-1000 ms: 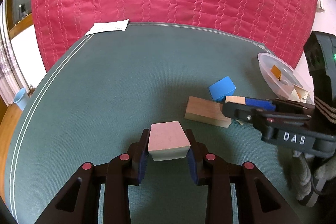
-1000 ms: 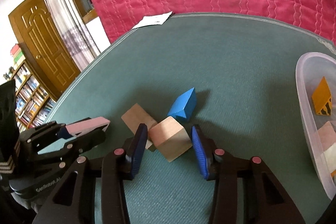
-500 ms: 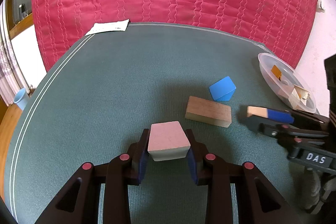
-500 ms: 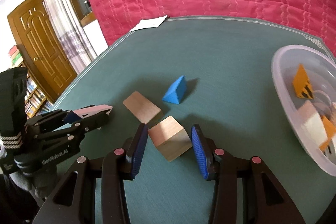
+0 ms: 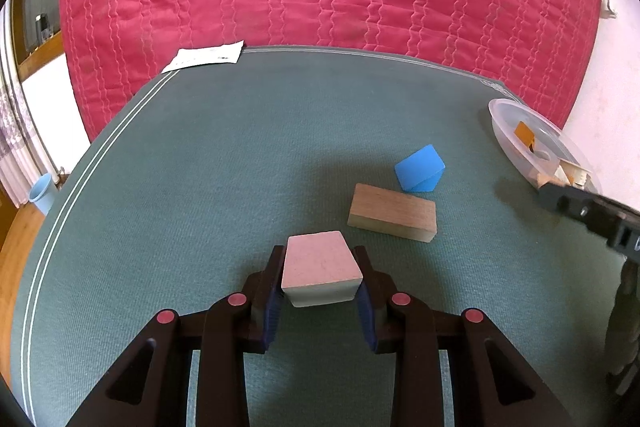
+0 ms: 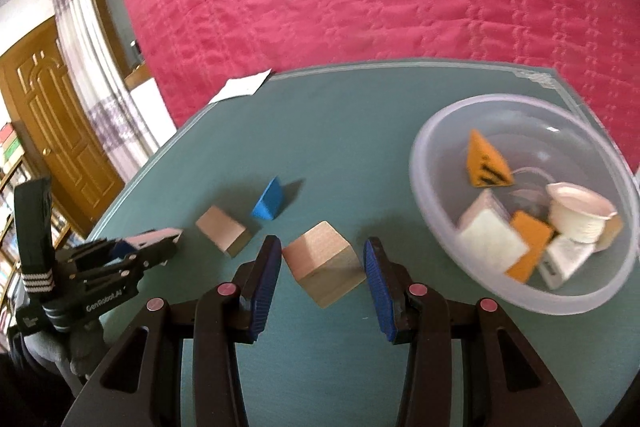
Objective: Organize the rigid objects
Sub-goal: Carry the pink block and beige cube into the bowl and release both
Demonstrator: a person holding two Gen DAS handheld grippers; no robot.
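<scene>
The right gripper is shut on a wooden cube, caught by its corners, and the bowl sits just to its right. Carry it slowly over the rim so it does not twist out. The left gripper squeezes a pink block; the brown block and blue wedge lie ahead to its right.

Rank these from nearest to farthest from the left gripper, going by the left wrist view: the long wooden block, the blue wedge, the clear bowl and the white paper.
1. Long wooden block, just ahead and right of the left gripper.
2. Blue wedge, right behind that block.
3. Clear bowl, far right edge of the mat.
4. White paper, far left corner.
</scene>
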